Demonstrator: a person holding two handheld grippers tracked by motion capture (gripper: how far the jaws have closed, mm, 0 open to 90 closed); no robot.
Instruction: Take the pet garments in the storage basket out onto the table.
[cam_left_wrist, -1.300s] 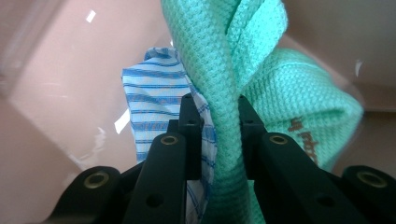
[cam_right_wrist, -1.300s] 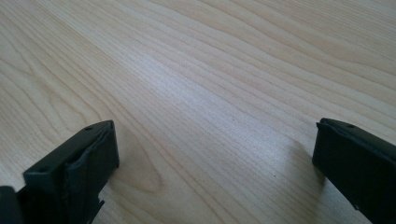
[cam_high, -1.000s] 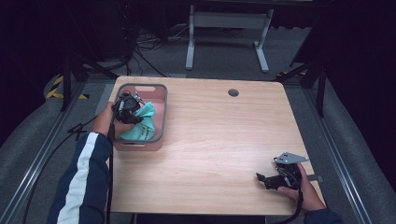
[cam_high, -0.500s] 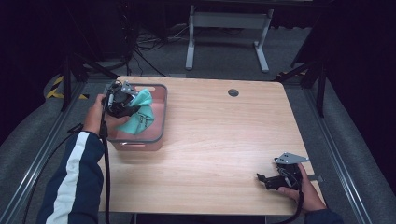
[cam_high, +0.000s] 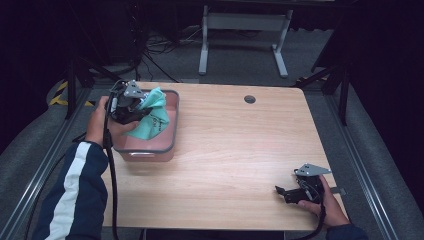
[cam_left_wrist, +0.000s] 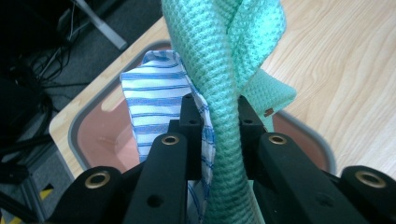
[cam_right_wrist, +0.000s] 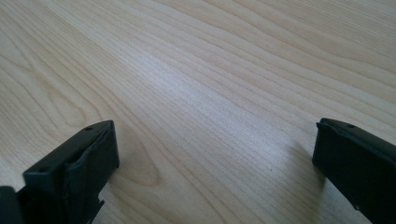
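My left tongs (cam_high: 142, 111) are clamped on a green waffle cloth (cam_left_wrist: 219, 70), with a blue-striped white cloth (cam_left_wrist: 156, 100) pinched in alongside it, both hanging just above the pink bin (cam_high: 170, 135) at the table's (cam_high: 240, 150) left edge. My right tongs (cam_high: 281, 191) sit well apart near the front right corner, jaws wide over bare wood.

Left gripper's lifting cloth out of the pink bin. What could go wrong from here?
1. The left gripper is shut on the green waffle cloth, and a blue-striped cloth looks pinched alongside, so both may come out together.
2. If the striped one is only partly caught, it may drop, possibly outside the pink bin.
3. The bin sits near the table's left edge; dragging cloth might shift it.
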